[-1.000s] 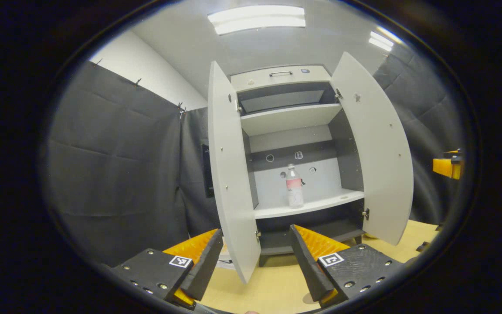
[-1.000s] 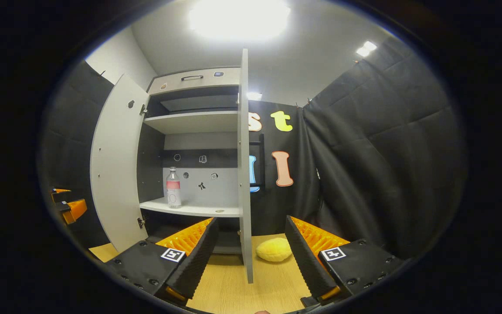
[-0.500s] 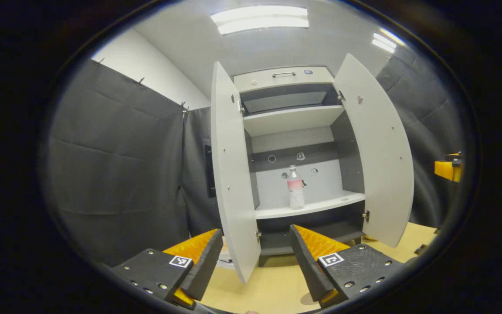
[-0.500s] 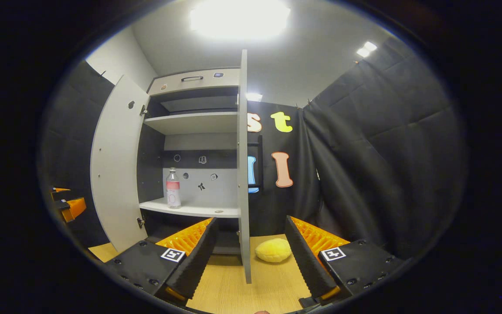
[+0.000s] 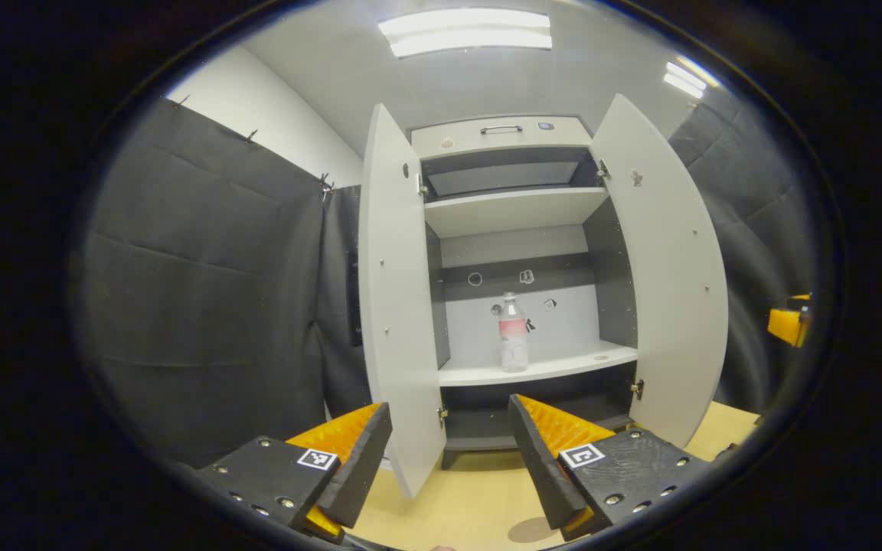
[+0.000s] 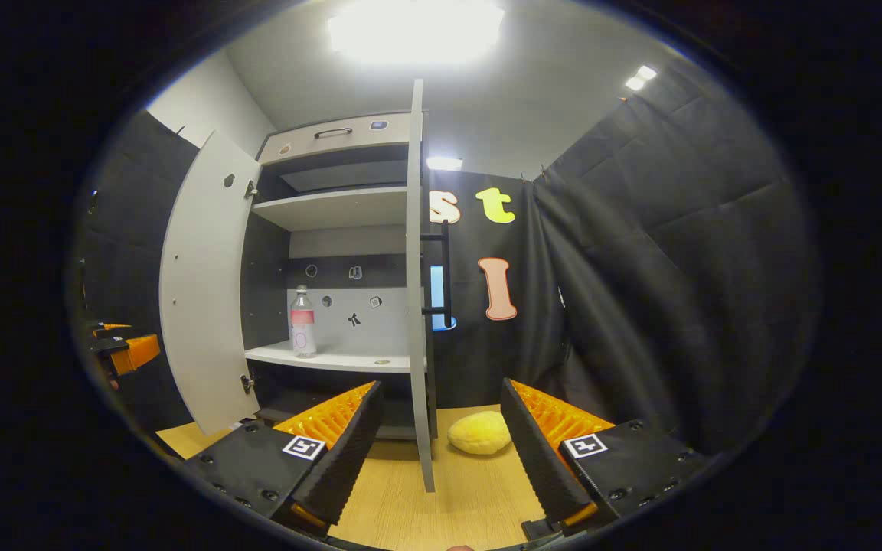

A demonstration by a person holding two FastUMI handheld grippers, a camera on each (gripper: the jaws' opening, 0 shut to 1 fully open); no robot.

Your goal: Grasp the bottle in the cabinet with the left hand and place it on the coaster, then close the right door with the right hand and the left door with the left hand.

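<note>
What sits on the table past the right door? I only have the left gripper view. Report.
Observer: A yellow rounded lump lies on the table, to the right of the right door.
Operator: Check that door's outer face.
Observer: A black bar handle is mounted there.
Operator: Give me the right tongs.
Observer: The right tongs are open, holding nothing.

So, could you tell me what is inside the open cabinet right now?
A bottle stands upright on the lower shelf of the cabinet; the upper shelf looks bare. The dark bay beneath is too shadowed to judge.
</note>
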